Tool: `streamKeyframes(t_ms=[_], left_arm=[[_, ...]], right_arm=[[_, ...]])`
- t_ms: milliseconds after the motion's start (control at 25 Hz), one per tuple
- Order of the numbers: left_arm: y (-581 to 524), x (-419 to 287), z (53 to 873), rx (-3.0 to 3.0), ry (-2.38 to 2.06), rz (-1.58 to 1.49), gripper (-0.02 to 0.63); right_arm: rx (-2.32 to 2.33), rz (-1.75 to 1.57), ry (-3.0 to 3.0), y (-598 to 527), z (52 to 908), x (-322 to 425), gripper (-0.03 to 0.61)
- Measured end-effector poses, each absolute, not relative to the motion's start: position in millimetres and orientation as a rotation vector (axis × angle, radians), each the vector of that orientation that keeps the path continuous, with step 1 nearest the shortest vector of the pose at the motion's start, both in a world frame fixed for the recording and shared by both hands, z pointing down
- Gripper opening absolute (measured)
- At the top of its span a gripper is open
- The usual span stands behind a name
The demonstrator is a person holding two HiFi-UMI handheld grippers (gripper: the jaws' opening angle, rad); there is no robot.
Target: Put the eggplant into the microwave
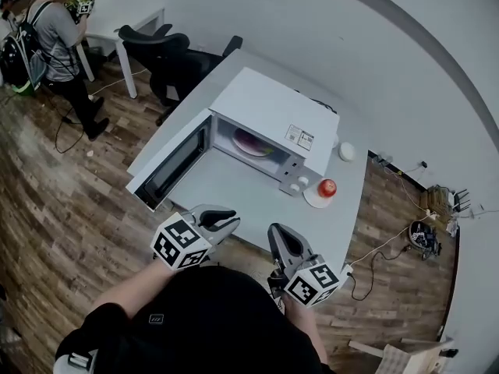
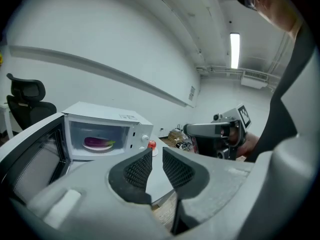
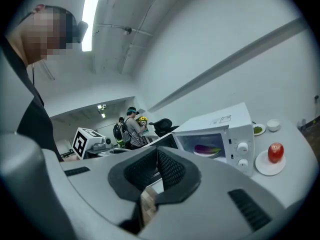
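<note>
**Head view with both gripper views; the microwave stands loaded, its door open.** The eggplant (image 2: 98, 142) lies lengthwise on a plate (image 2: 89, 146) inside the cavity of the microwave (image 1: 273, 111). The microwave's door (image 1: 171, 166) is swung wide over the grey tabletop (image 1: 234, 193). The placing looks done to me, with only the door left to close.

I hold both grippers close to the body, well apart from the microwave. The left gripper (image 2: 156, 154) has its jaws a narrow gap apart with nothing between them. The right gripper (image 3: 156, 154) has its jaws brought together at the tips, also empty.

**Handling.** I judge the eggplant light and firm, with a smooth, glossy skin that may slip under the ribbed pads and bruise under a hard squeeze. If it needs shifting, I would take it across the thick middle of the purple body, clear of the green stem end, with moderate pressure.

**Limits of view.** From the head view the microwave's roof covers most of the cavity. Only a pale arc of plate shows there, and the eggplant cannot be made out. The gripper views show it small and distant. I cannot tell whether it sits centred on the plate or how far it lies from the back wall. An apple (image 1: 327, 187) on a saucer (image 1: 312, 199) stands just beside the control knobs.
</note>
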State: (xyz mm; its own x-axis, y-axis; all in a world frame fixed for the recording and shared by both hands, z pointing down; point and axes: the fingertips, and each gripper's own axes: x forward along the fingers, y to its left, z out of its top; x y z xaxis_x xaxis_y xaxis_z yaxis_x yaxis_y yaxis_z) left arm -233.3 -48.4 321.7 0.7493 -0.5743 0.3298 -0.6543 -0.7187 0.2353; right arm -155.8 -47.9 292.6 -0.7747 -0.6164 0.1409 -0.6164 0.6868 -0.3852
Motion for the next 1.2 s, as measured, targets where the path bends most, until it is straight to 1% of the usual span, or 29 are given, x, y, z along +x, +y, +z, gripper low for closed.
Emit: streamKeyframes(t_ms=[160, 280, 640, 1200], left_arm=[[-46, -224, 296, 2.622, -1.001, 0.26, 0.041], [-46, -216, 279, 2.656, -1.048, 0.212, 0.011], [-43, -194, 269, 2.698, -1.045, 0.179, 0.009], [-50, -205, 271, 2.686, -1.056, 0.166, 0.009]], right_arm=[[0.975, 0.519, -2.928, -37, 276, -144, 0.015], [0.915, 0.496, -2.941, -30, 277, -138, 0.014], [0.986, 0.477, -2.921, -31, 282, -117, 0.014], [1.004, 0.449, -2.906, -36, 283, -127, 0.014]])
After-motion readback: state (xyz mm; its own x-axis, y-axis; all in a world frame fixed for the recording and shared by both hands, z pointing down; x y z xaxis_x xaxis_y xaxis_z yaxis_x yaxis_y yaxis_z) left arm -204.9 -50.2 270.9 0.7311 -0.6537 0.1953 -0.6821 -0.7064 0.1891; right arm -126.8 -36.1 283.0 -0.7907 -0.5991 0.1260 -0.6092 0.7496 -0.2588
